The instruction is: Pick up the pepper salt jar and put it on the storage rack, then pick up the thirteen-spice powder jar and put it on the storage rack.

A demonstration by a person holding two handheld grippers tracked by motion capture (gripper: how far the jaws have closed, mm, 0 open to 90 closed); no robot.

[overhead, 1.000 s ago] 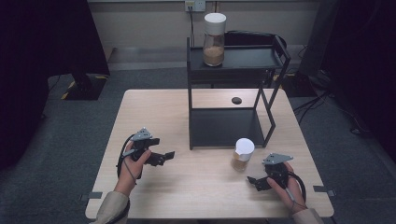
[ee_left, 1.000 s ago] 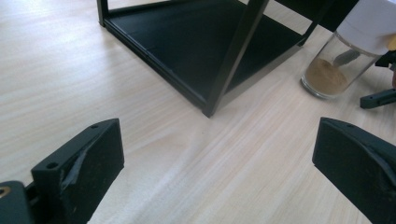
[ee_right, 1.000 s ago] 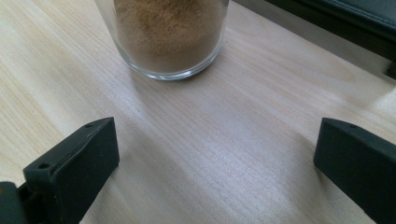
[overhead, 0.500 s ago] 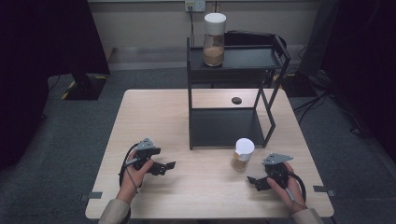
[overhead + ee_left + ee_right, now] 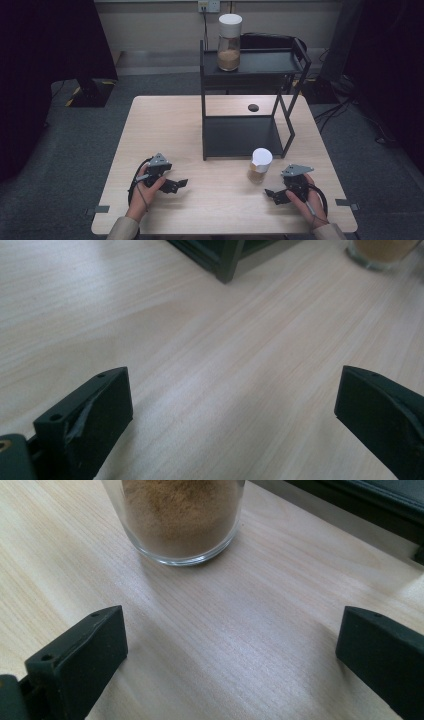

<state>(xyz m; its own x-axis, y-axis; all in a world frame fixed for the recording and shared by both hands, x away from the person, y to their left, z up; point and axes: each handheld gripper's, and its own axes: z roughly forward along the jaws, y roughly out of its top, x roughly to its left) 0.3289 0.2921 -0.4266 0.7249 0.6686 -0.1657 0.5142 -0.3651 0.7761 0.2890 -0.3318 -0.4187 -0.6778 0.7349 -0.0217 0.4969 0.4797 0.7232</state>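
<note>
Low over the pale wooden counter [image 5: 210,135], left gripper [image 5: 176,184] at the near left with black fingers [image 5: 85,417] spread wide and holding nothing. Near the front right corner, right gripper [image 5: 272,194] likewise spread and empty, aimed at the small white-lidded glass jar of brown powder [image 5: 259,166] just beside it. Behind, a black metal two-tier shelf [image 5: 248,95] bearing a taller white-lidded jar of brown powder [image 5: 229,36] on top; a small black round disc [image 5: 253,107] on the counter.

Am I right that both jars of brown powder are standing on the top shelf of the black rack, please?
Not quite: one jar stands on the top shelf of the black rack; the other jar stands on the table before the rack, as the high view shows.
</note>
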